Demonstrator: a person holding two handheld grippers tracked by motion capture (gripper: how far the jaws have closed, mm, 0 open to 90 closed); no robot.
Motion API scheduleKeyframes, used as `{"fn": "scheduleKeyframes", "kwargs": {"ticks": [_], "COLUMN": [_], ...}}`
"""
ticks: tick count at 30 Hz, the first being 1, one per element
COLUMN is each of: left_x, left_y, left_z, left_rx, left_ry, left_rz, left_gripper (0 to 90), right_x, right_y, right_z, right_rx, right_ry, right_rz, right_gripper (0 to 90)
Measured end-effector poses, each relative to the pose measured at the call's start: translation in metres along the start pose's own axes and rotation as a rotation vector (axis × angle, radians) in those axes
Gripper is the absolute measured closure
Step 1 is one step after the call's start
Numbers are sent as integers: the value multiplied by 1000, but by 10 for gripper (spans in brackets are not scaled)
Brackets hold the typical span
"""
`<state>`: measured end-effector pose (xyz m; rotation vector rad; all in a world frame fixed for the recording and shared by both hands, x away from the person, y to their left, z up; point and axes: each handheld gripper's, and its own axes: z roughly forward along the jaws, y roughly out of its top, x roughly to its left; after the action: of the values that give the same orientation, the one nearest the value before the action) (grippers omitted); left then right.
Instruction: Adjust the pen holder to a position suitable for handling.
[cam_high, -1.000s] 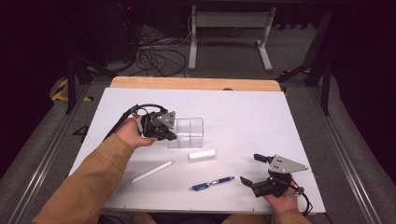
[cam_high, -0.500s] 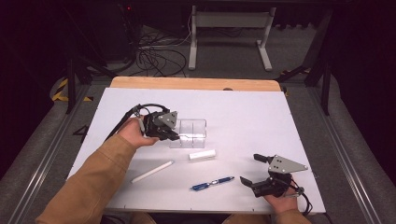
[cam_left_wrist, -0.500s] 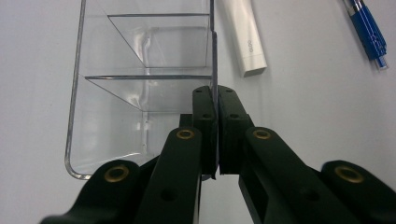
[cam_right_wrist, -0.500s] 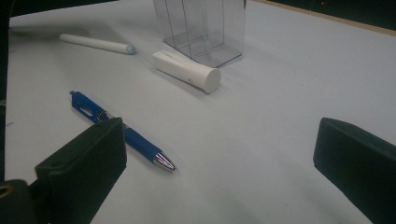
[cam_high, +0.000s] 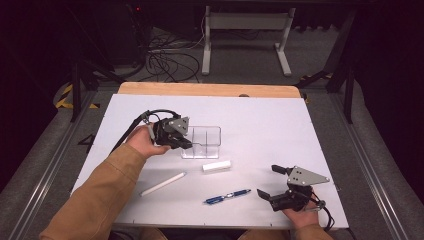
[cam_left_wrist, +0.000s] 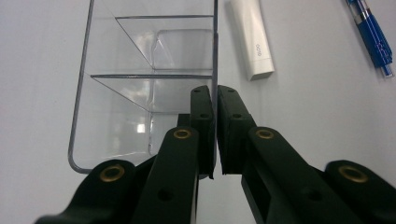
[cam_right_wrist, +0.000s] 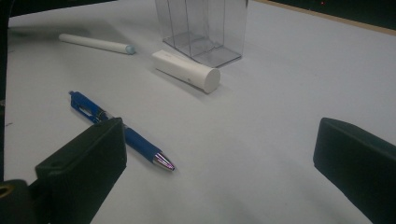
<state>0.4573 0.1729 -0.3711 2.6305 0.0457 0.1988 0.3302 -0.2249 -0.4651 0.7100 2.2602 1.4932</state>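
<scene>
A clear plastic organizer (cam_high: 206, 141) with several compartments stands on the white table (cam_high: 260, 125). My left gripper (cam_high: 188, 144) is shut on its near side wall; in the left gripper view the jaws pinch that thin clear wall (cam_left_wrist: 215, 70) between them (cam_left_wrist: 215, 135). A short white tube (cam_high: 216, 166) lies just in front of the organizer, a long white stick (cam_high: 162, 183) to its left, and a blue pen (cam_high: 227, 196) nearer the front edge. My right gripper (cam_high: 270, 181) stands open at the front right, with the blue pen (cam_right_wrist: 121, 133) to its left and nothing between its jaws (cam_right_wrist: 224, 172).
A wooden strip (cam_high: 207, 90) runs along the table's far edge. Beyond it are a dark floor with cables (cam_high: 165, 62) and a white desk frame (cam_high: 245, 30). The left gripper's cable (cam_high: 132, 127) trails toward the table's left edge.
</scene>
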Motion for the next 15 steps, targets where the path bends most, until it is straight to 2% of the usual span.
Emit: {"fn": "scheduleKeyframes", "kwargs": {"ticks": [6,7,10,12,13,14,15], "left_x": [0,0,1,1,1,0,-3], "left_y": [-1,-1,-2,-4,-4,-4,-4], "left_z": [0,-1,-7,-13,-13,-19,-22], "left_rx": [-12,-19,-64,-103,-103,-138,-151], "left_ry": [17,19,67,76,76,87,88], "left_rz": [-17,-31,-55,-78,-78,-93,-107], "left_gripper": [839,815,696,666,647,625,603], "right_x": [0,0,0,0,0,0,0], "right_y": [0,0,0,0,0,0,0], "right_z": [0,0,0,0,0,0,0], "right_rx": [0,0,0,0,0,0,0], "right_ry": [-1,0,-1,0,0,0,-1], "right_rz": [0,0,0,0,1,1,0], "right_gripper": [33,33,33,33,33,33,33]}}
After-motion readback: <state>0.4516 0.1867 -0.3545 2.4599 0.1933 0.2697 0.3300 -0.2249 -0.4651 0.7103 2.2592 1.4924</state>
